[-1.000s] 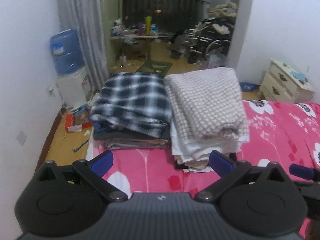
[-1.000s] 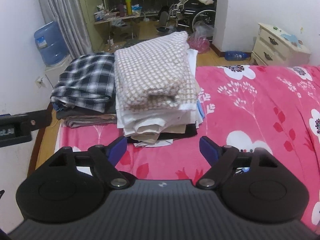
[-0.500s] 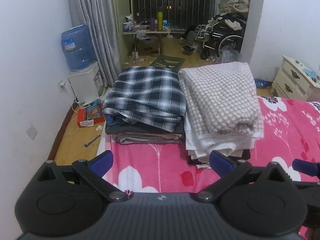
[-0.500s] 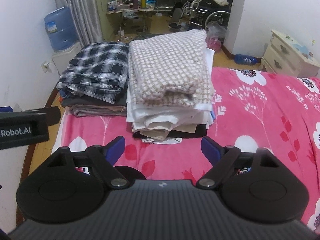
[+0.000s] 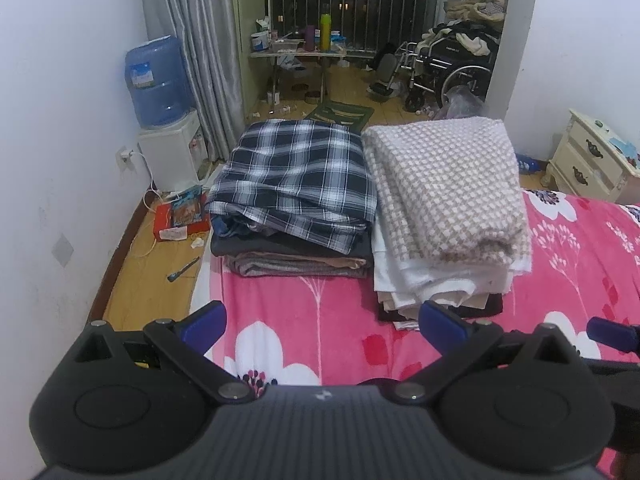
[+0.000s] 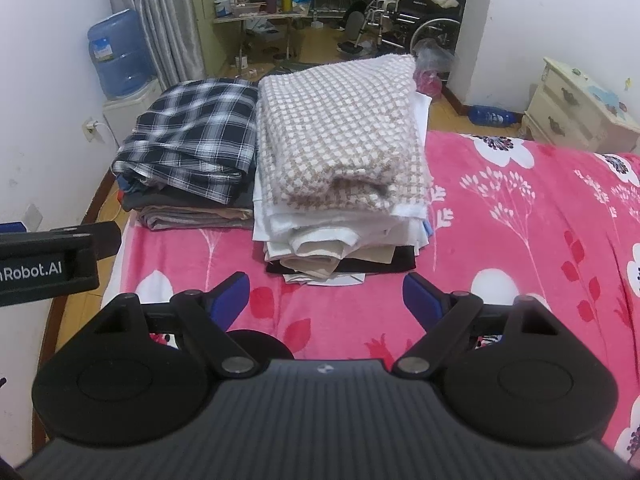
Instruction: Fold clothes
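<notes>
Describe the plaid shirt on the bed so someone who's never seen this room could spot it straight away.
Start at the pink floral bedspread, where two piles of folded clothes sit side by side at the end nearest the water dispenser. The plaid shirt tops the lower pile, on the dispenser's side. It is navy and white; its neighbour, the beige checked knit, is pale.

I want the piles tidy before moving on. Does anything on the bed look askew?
Mostly neat. The right pile looks a bit ragged: a white sheet pokes out at its bottom front.
</notes>
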`<action>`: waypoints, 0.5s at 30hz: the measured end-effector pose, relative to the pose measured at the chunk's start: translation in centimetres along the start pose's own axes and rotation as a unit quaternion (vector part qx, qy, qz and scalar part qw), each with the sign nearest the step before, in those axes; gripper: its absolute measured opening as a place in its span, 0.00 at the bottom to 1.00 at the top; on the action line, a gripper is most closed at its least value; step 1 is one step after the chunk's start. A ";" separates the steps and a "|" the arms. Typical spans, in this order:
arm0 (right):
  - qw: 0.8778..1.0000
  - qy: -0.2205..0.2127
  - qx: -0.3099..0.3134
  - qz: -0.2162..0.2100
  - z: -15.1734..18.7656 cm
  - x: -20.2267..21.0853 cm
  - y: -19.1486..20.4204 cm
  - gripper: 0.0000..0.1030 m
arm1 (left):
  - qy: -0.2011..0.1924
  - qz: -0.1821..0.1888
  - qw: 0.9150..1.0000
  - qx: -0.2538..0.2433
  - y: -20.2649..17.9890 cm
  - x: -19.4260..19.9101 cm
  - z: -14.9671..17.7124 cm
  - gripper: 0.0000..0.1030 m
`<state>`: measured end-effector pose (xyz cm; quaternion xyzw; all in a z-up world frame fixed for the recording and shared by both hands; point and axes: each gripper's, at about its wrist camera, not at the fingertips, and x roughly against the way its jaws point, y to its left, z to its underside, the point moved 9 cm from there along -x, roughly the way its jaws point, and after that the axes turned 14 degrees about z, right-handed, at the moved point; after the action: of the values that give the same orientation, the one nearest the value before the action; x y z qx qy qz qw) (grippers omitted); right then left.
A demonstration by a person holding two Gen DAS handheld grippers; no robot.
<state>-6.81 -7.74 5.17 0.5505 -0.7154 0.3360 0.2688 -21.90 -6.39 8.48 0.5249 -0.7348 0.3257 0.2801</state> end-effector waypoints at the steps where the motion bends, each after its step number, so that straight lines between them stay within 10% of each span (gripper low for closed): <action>1: 1.000 0.000 0.001 0.000 0.0 0.0 0.1 0.81 | 0.001 0.001 1.000 0.000 0.0 0.0 0.0 1.00; 15: 1.000 -0.001 0.010 0.005 -0.2 0.0 0.5 0.82 | 0.007 0.006 1.000 0.012 0.6 -0.2 0.3 1.00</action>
<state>-7.31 -7.48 5.18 0.5499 -0.7149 0.3440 0.2613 -22.42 -6.39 7.99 0.5215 -0.7318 0.3400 0.2773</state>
